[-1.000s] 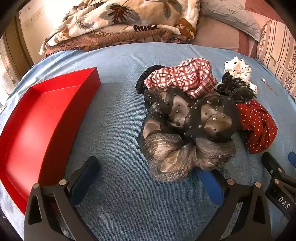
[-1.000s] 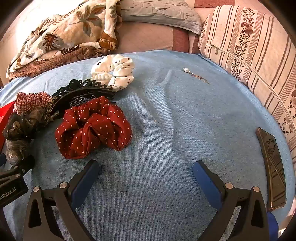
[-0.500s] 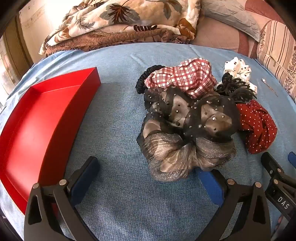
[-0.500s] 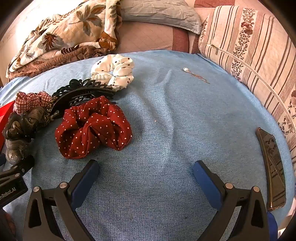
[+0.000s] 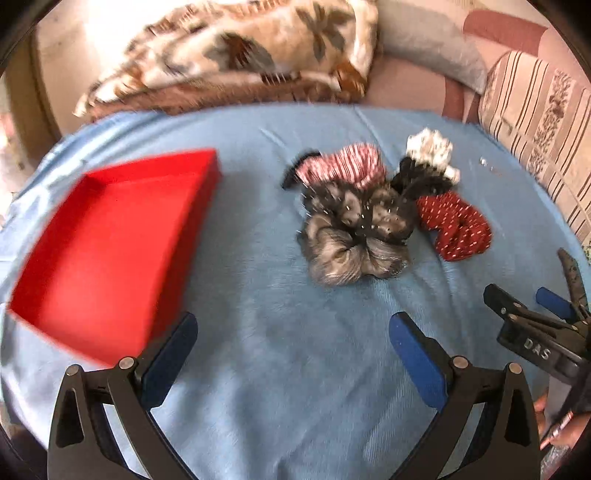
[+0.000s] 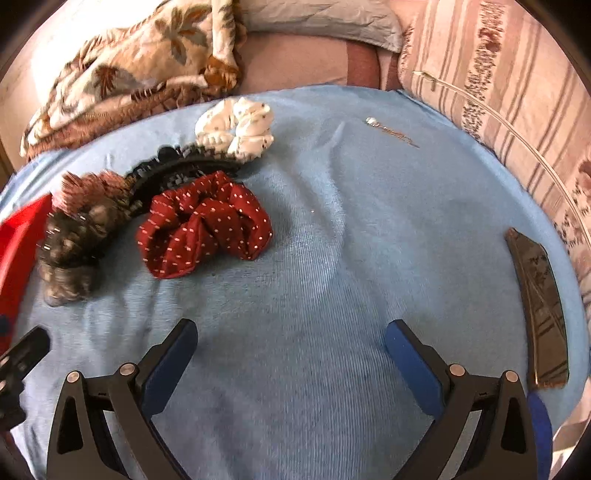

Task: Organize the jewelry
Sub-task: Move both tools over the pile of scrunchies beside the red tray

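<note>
A heap of hair accessories lies on the blue cloth: a grey-brown scrunchie (image 5: 351, 254), a red checked scrunchie (image 5: 343, 168), a black claw clip (image 6: 177, 166), a white dotted scrunchie (image 6: 236, 125) and a dark red dotted scrunchie (image 6: 203, 225). A red tray (image 5: 110, 243) sits to the left of the heap, with nothing in it. A thin chain with a pearl (image 6: 391, 130) lies apart at the far right. My left gripper (image 5: 291, 336) is open, well short of the grey-brown scrunchie. My right gripper (image 6: 290, 339) is open over bare cloth, right of the red scrunchie.
A floral blanket (image 5: 240, 55) and grey pillow (image 6: 321, 18) lie behind the cloth, a striped cushion (image 6: 517, 92) at the right. A dark flat phone-like object (image 6: 539, 306) rests near the right edge. A hand (image 5: 557, 424) shows at the lower right of the left wrist view.
My left gripper has pulled back and up from the heap, so the scrunchies look smaller and farther. The right gripper has also drawn back a little. Nothing was picked up.
</note>
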A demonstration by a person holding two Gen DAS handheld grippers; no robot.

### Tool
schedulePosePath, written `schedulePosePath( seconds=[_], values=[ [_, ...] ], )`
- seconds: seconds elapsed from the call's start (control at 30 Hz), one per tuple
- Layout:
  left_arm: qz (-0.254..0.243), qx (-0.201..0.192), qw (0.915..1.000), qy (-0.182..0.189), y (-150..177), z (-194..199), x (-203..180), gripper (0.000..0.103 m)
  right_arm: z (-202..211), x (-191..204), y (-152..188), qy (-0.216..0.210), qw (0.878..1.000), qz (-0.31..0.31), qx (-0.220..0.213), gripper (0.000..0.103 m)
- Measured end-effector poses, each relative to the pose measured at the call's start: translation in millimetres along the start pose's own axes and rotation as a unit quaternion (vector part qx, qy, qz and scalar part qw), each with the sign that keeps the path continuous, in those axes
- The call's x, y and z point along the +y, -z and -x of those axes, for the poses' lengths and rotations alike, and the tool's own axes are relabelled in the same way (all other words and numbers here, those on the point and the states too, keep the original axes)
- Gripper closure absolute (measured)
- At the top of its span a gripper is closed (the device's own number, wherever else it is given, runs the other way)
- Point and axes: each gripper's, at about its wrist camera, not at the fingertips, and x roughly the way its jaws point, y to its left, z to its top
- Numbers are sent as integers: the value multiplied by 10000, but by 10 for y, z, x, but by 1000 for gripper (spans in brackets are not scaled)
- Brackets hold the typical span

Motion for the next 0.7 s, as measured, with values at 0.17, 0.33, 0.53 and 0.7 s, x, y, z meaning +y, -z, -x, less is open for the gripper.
schedulePosePath(
  seconds=[0.17, 0.33, 0.53, 0.7],
  values=[
    [83, -555, 9983, -127, 160, 555, 113, 0, 316, 39, 81, 167, 9983, 49, -555, 0],
    [160, -929, 9954, -193, 183, 948, 158, 0, 703, 31, 150, 260, 9920, 8, -1231, 0],
    [212, -1227, 9919, -251, 237, 1298, 198, 0, 980, 18, 224, 196, 9863, 52, -1636, 0],
    [195, -1427, 9892, -267, 282, 1465, 205, 0, 1084, 29, 268, 235, 9833, 61, -1806, 0]
  ],
)
